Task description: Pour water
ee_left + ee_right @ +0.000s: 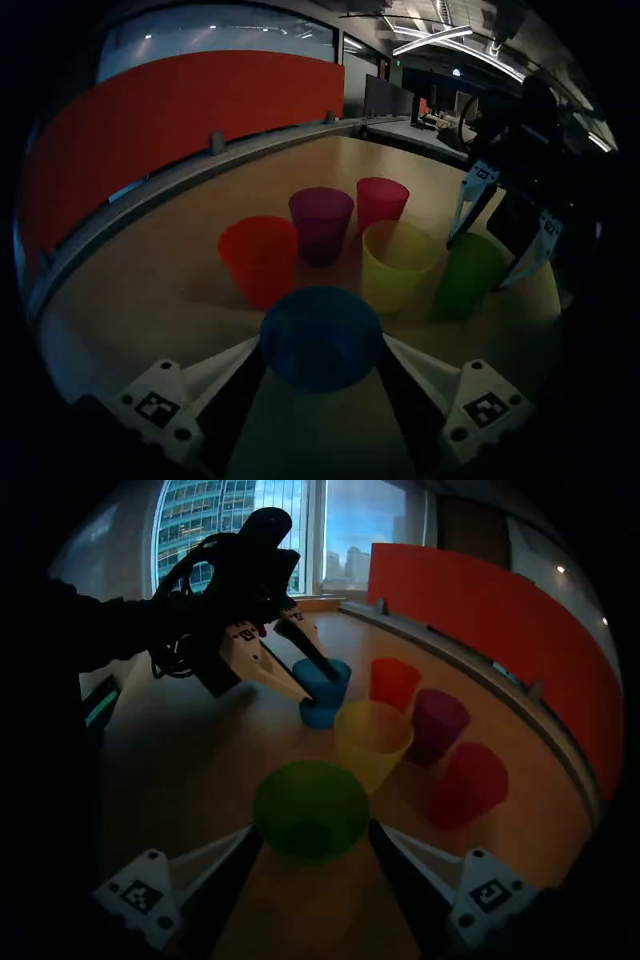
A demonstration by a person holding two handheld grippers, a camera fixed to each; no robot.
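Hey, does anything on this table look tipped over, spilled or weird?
Nothing stands out. All six cups stand upright, no spill visible on the table. The left gripper straddles the blue cup, right gripper the green cup.

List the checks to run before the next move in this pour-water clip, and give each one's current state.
1. Blue plastic cup sits between the left gripper's fingers: ok.
2. Green plastic cup sits between the right gripper's fingers: ok.
3. Fingers press firmly on each cup: cannot tell.
4. Water in the blue or green cup: cannot tell, the light is too dim.
5. Room around the green cup: not ok, the yellow plastic cup looks tight beside it.
6. Cups stand upright on the wooden table: ok.
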